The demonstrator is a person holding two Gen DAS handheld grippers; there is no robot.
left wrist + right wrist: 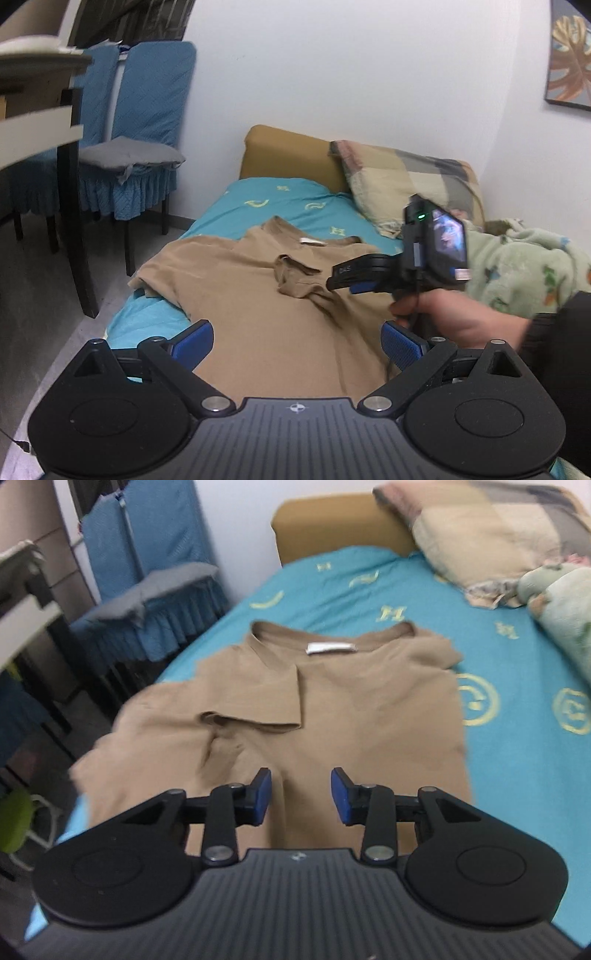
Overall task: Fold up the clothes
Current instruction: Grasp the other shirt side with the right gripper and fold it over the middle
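A tan T-shirt [266, 306] lies flat on the teal bed sheet [258, 206], collar toward the headboard. Its right sleeve [295, 277] is folded over onto the chest. In the right wrist view the shirt [369, 716] shows the folded sleeve [258, 701] and a white neck label [330, 648]. My left gripper [297, 343] is open and empty above the shirt's lower part. My right gripper [301, 797] is open and empty above the shirt's middle; in the left wrist view it [341, 282] hovers just right of the folded sleeve.
A plaid pillow [406, 181] and a green blanket [524, 266] lie at the right of the bed. A tan headboard [284, 155] stands at the far end. Blue-covered chairs [140, 129] and a dark table leg [75, 206] stand left of the bed.
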